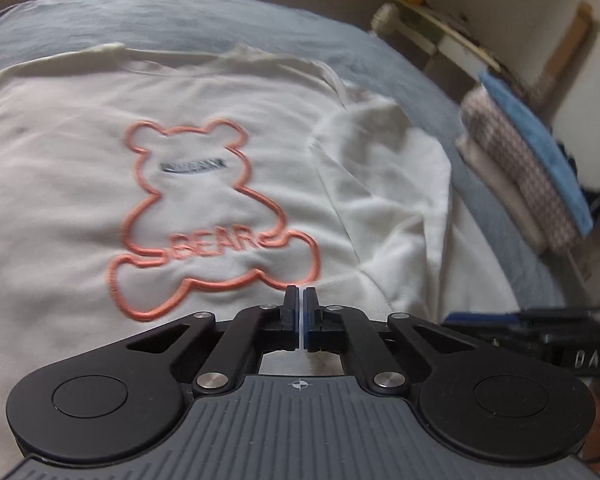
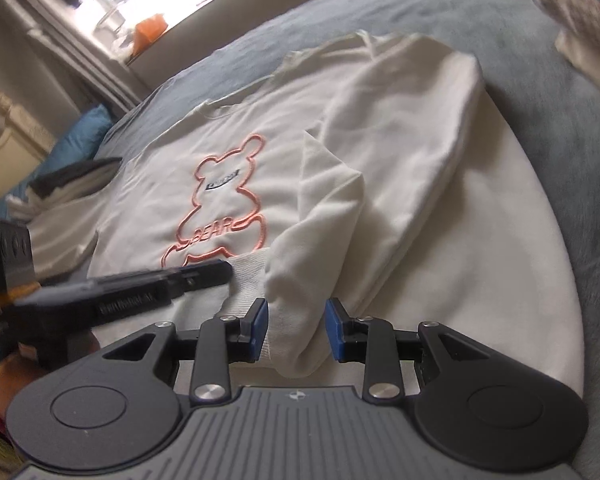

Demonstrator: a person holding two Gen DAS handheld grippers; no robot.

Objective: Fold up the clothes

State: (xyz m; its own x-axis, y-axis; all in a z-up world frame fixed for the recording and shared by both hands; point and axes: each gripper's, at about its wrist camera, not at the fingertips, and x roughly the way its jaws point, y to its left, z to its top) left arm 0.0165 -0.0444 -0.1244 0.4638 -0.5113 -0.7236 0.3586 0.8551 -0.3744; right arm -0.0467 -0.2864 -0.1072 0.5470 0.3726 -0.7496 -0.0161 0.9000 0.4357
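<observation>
white sweatshirt (image 2: 228, 128) looks soft, floppy. left tongs (image 1: 301, 294) clenched, empty, just above hem. right tongs (image 2: 296, 312) released round sleeve cuff (image 2: 292, 344); grab ribbed edge there.

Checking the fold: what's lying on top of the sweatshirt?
A folded-in sleeve lies across the sweatshirt, beside the bear print. What's beneath the sleeve is covered.

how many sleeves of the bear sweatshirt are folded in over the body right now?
1 clearly: the sleeve lies folded over the white sweatshirt beside the bear print, its cuff between the open right gripper fingers. The other sleeve is out of view, so cannot tell.
</observation>
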